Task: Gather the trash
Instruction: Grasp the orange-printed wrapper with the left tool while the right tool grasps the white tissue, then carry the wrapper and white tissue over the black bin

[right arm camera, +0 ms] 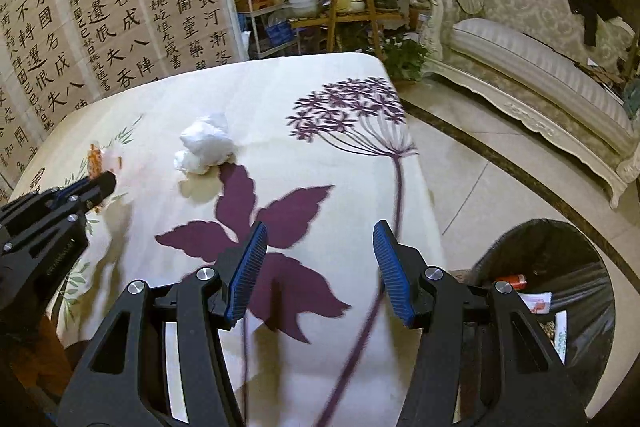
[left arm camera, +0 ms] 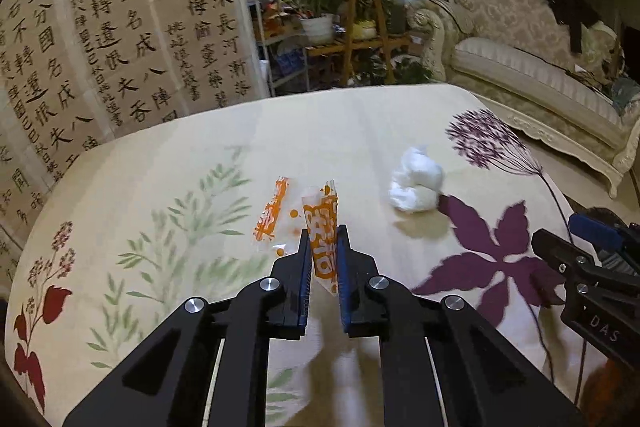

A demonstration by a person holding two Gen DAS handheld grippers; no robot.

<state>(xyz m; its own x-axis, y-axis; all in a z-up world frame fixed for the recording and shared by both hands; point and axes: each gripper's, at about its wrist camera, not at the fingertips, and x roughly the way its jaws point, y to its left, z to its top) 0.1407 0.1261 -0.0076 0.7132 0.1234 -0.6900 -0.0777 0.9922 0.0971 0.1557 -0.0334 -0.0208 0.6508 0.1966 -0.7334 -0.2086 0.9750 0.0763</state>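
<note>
My left gripper (left arm camera: 323,239) is shut on an orange-and-clear plastic wrapper (left arm camera: 322,223) and holds it just above the flowered tablecloth (left arm camera: 360,131). A torn orange wrapper strip (left arm camera: 273,213) lies to its left. A crumpled white tissue (left arm camera: 416,183) lies to the right; it also shows in the right wrist view (right arm camera: 206,145). My right gripper (right arm camera: 320,247) is open and empty over the purple leaf print near the table's right edge. It shows at the right rim of the left wrist view (left arm camera: 576,267). The left gripper (right arm camera: 100,187) appears at the left of the right wrist view.
A black-lined trash bin (right arm camera: 560,291) with some litter stands on the floor at the table's right. A cream sofa (right arm camera: 540,59), a plant stand (right arm camera: 348,7) and a calligraphy screen (right arm camera: 100,7) stand beyond the table.
</note>
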